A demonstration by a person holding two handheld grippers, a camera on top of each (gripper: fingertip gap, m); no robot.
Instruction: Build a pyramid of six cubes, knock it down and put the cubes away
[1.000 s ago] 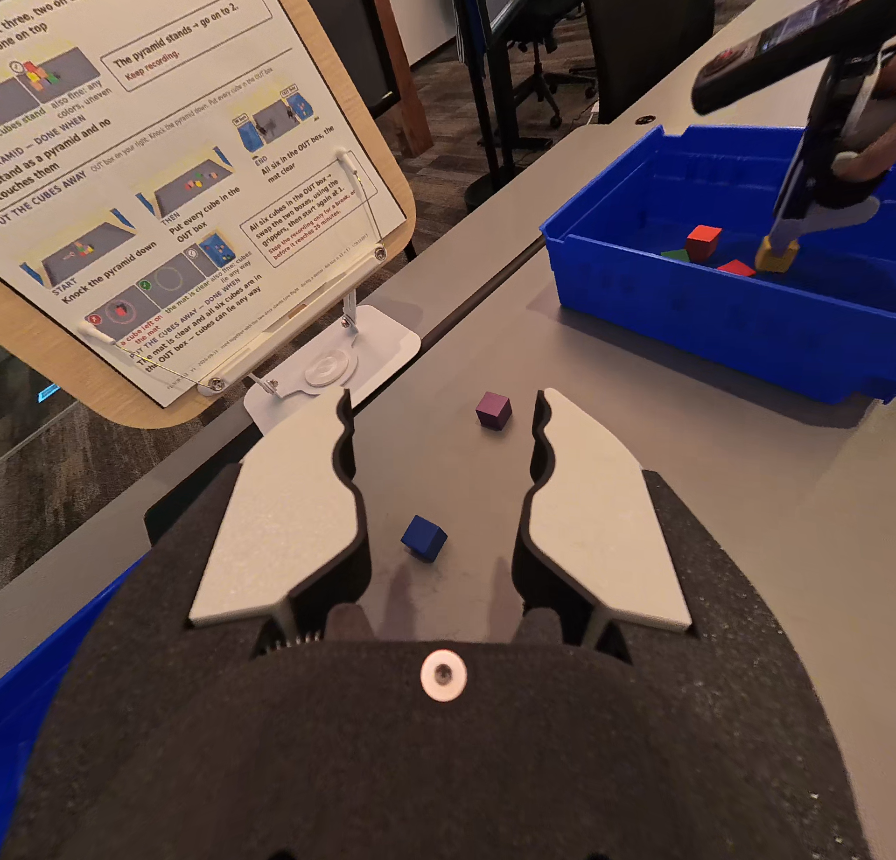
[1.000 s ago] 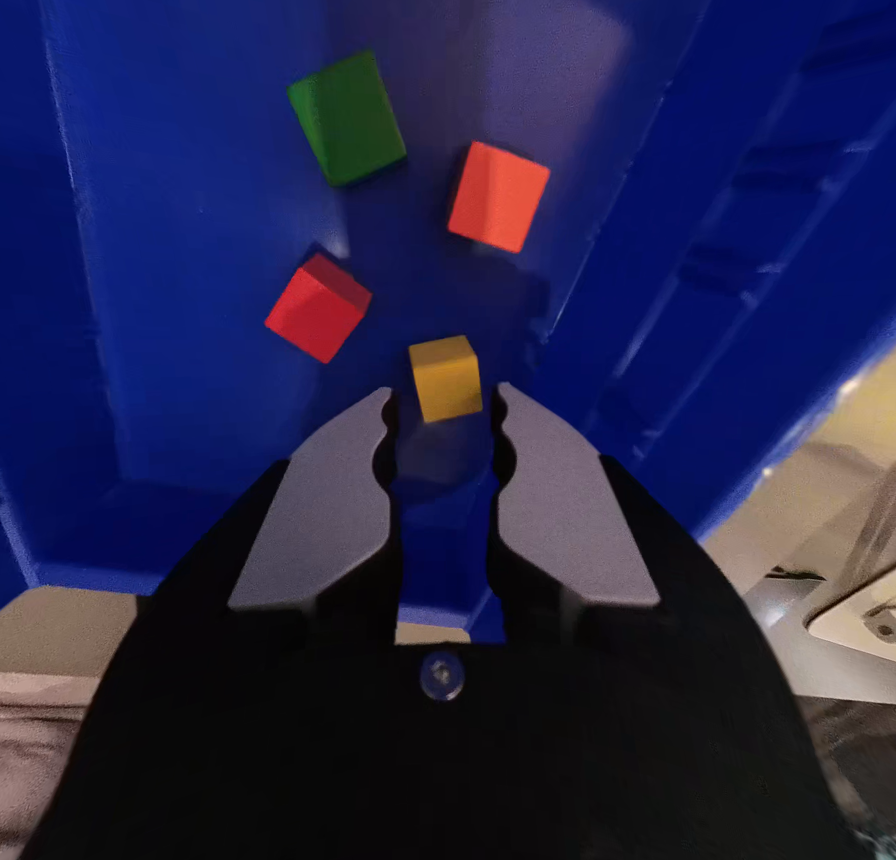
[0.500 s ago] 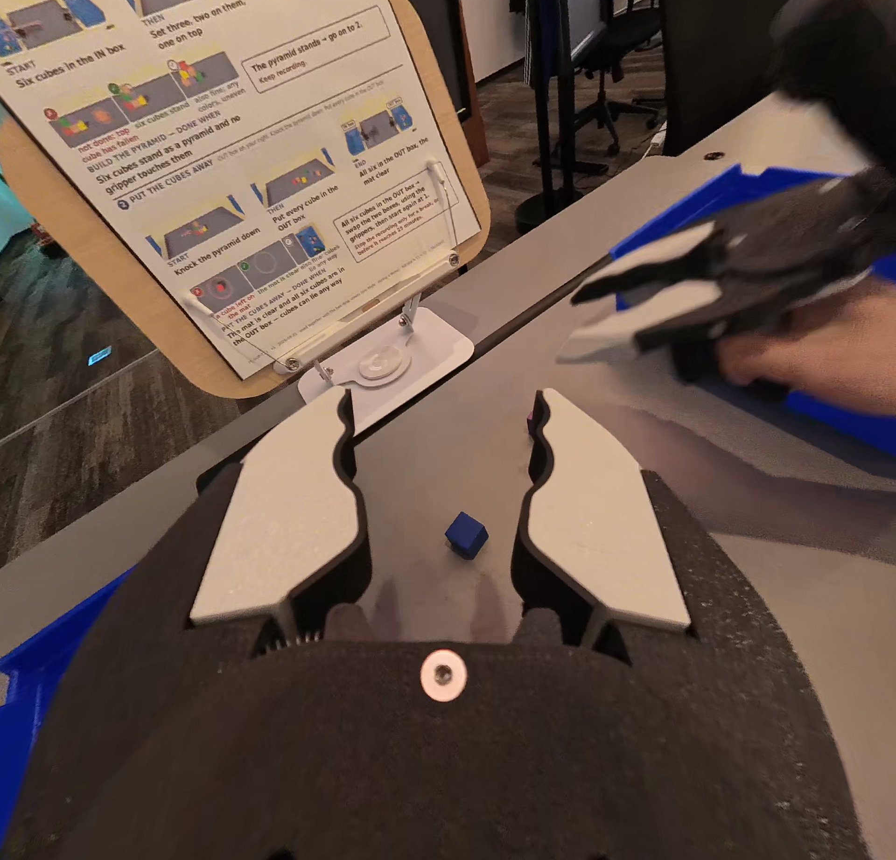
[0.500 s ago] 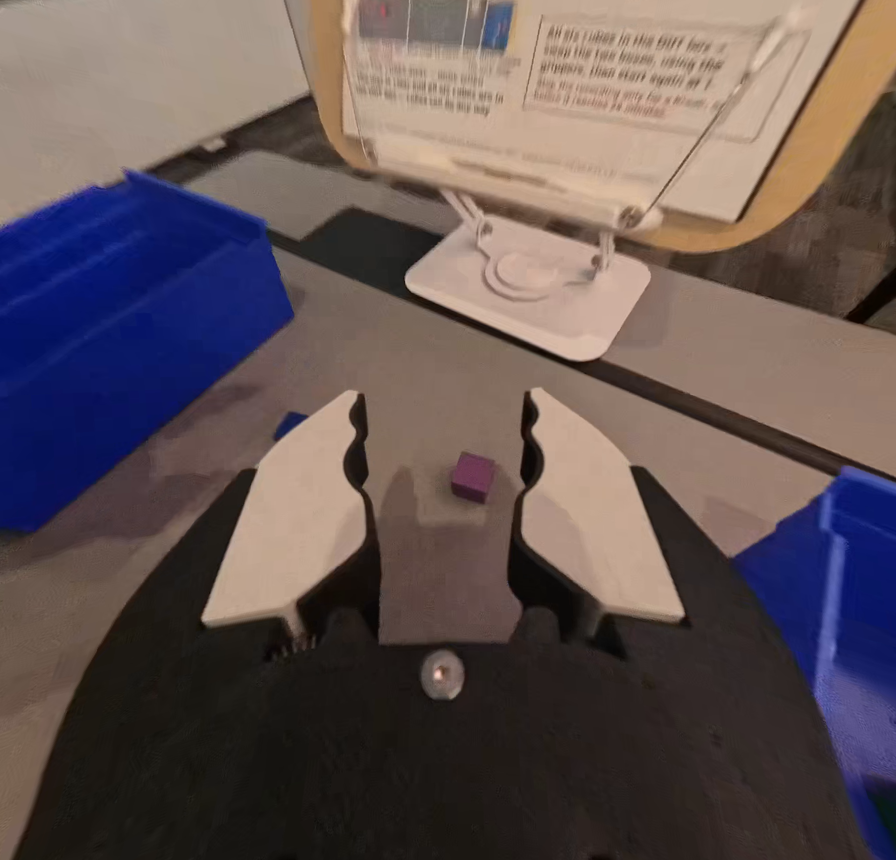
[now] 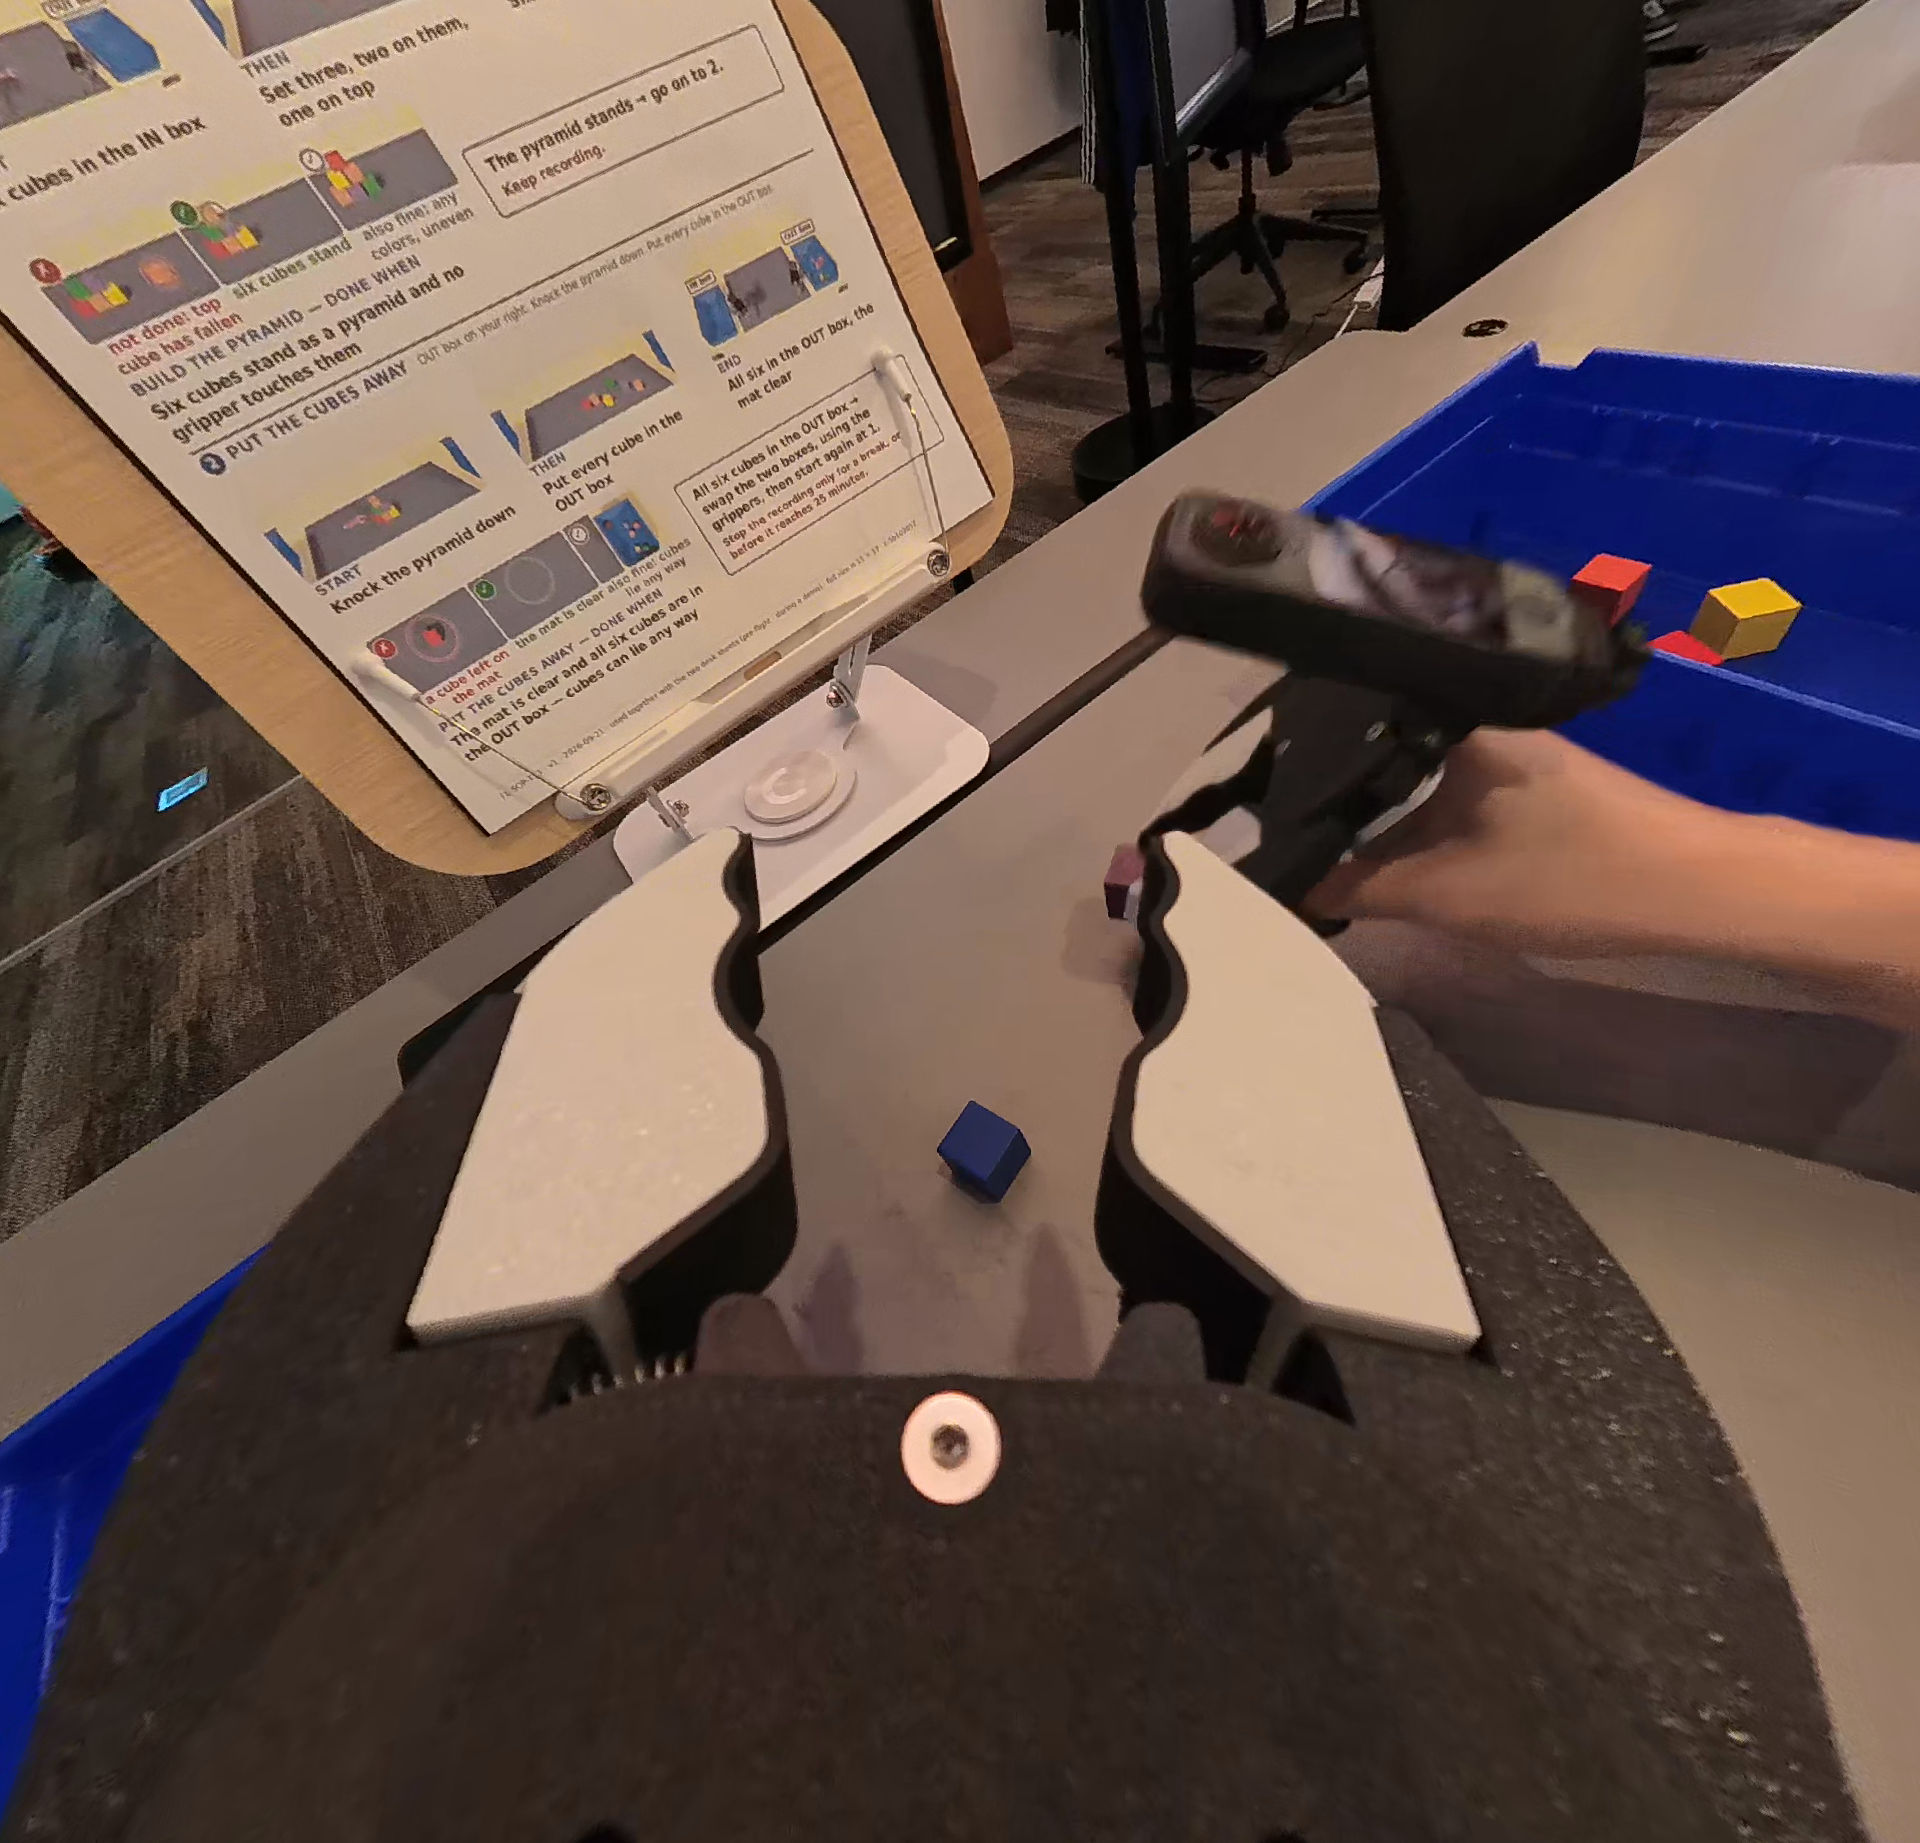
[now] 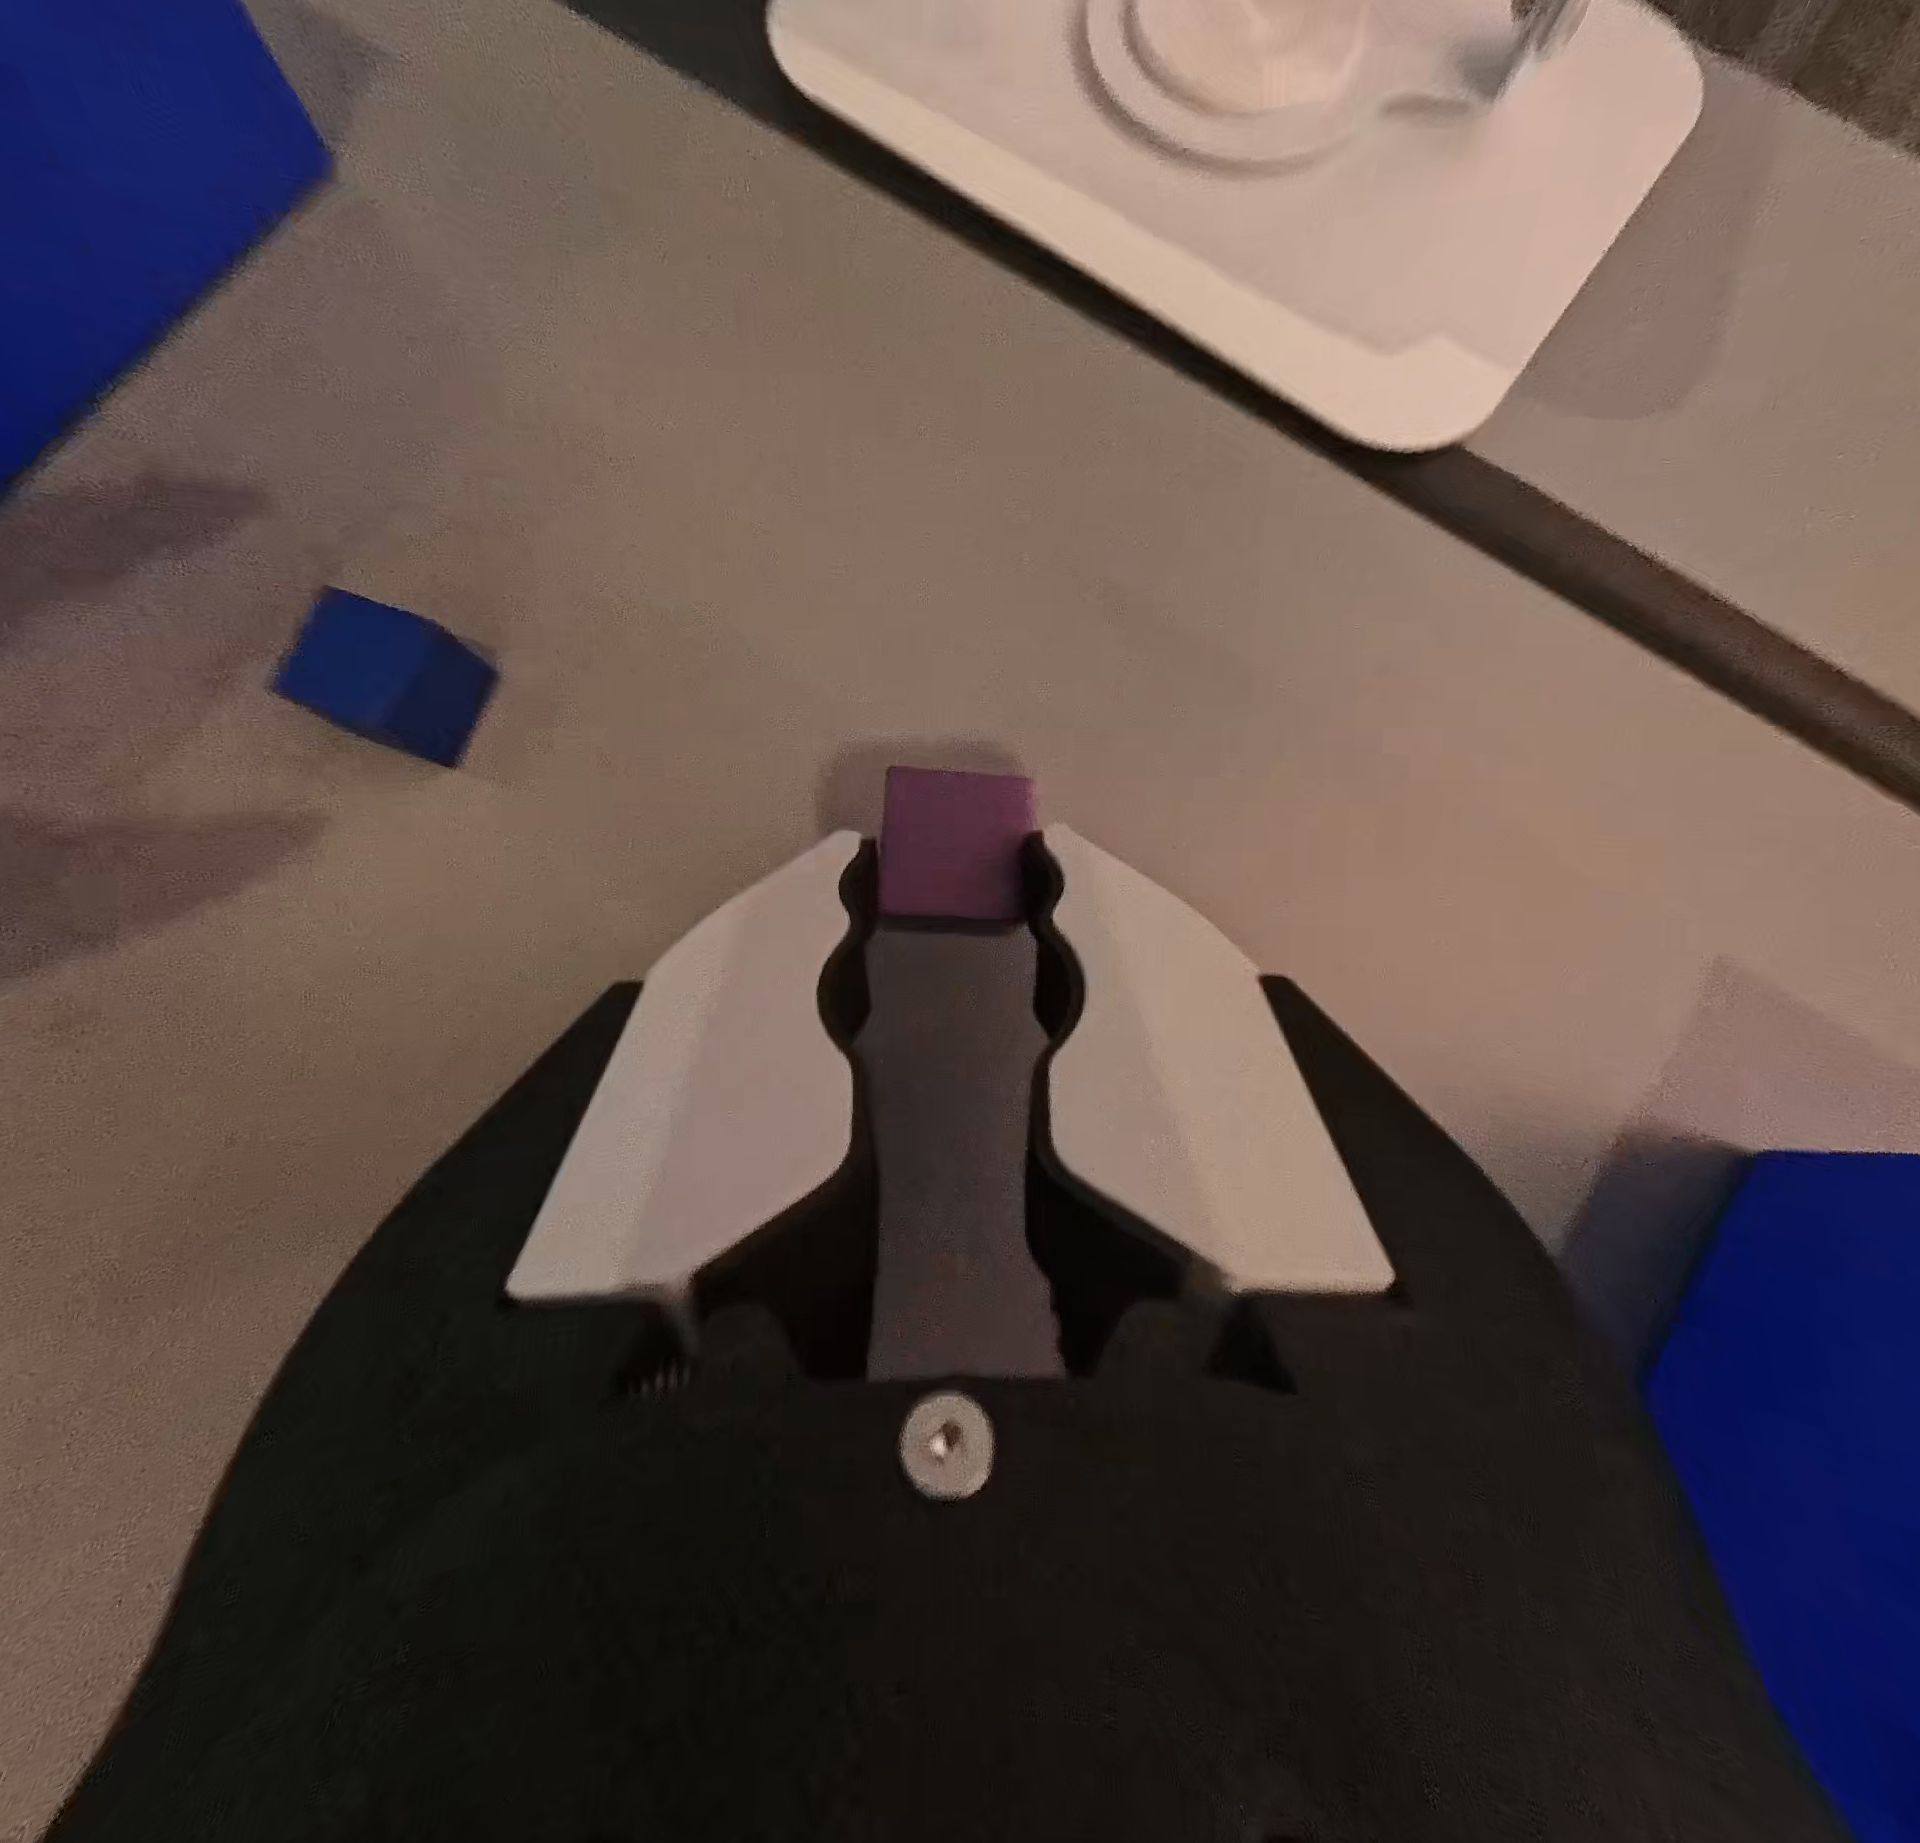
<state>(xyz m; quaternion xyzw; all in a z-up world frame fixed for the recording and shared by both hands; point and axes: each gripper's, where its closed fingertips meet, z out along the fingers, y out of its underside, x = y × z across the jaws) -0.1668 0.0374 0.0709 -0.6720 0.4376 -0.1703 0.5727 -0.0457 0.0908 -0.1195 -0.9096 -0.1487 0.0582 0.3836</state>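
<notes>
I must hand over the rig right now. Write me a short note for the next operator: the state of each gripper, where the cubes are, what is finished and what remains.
Right gripper: closed on the purple cube, which appears to be still low over the grey mat.
Left gripper: open, empty, above the mat with the blue cube lying between its fingers.
Right-hand blue box: the orange cube, yellow cube and red cube show inside; the rest of its floor is hidden.
Done: pyramid is down, at least three cubes put away.
Left: carry the purple cube to that box, then the blue one.
</notes>
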